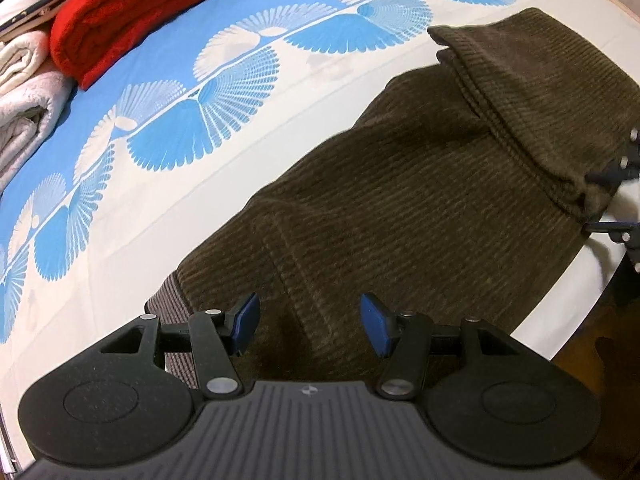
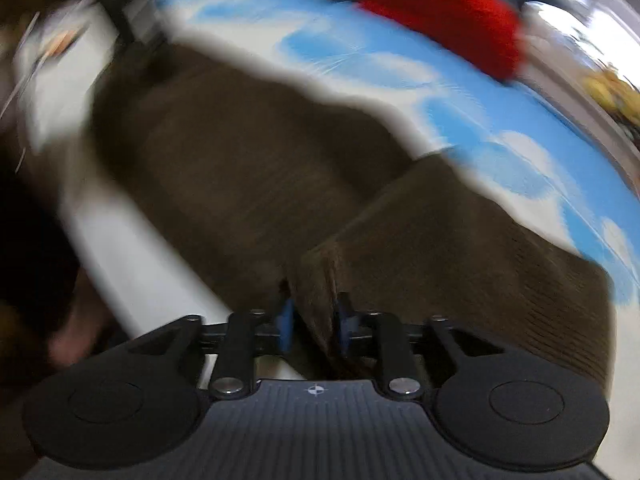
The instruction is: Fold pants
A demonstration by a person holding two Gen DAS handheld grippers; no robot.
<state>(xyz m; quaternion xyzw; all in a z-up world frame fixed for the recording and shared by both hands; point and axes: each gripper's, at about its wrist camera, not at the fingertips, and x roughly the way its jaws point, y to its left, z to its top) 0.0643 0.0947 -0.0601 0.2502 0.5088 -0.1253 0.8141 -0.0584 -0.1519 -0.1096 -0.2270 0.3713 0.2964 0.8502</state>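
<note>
- At the far left of the left wrist view, a stack of pale folded blankets (image 1: pixel 24 92) lies on the bed; just beside it, touching, sits a folded red blanket (image 1: pixel 136 8).
- The bedsheet (image 1: pixel 168 120) covers the bed; it is blue with white fan shapes along a border, and plain white nearer the camera.
- The pants (image 1: pixel 400 208), brown and ribbed like corduroy, lie on the white part of the sheet; they run from the near left to the far right, with a grey waistband (image 1: pixel 176 328) at the near end.
- The left gripper (image 1: pixel 310 328) hovers over the waistband end; its jaws are spread with nothing between them; the blue pads (image 1: pixel 246 322) show clear of the cloth.
- At the far right, one end of the pants is lifted and doubled back over the rest; the right gripper (image 1: pixel 600 200) pokes in at that edge.
- In the right wrist view, badly blurred, the right gripper (image 2: pixel 314 322) has its jaws pinching a bunched fold of the pants (image 2: pixel 440 248); the rest of the cloth spreads ahead over the sheet (image 2: pixel 500 128); the red blanket (image 2: pixel 444 12) shows at the top right.
</note>
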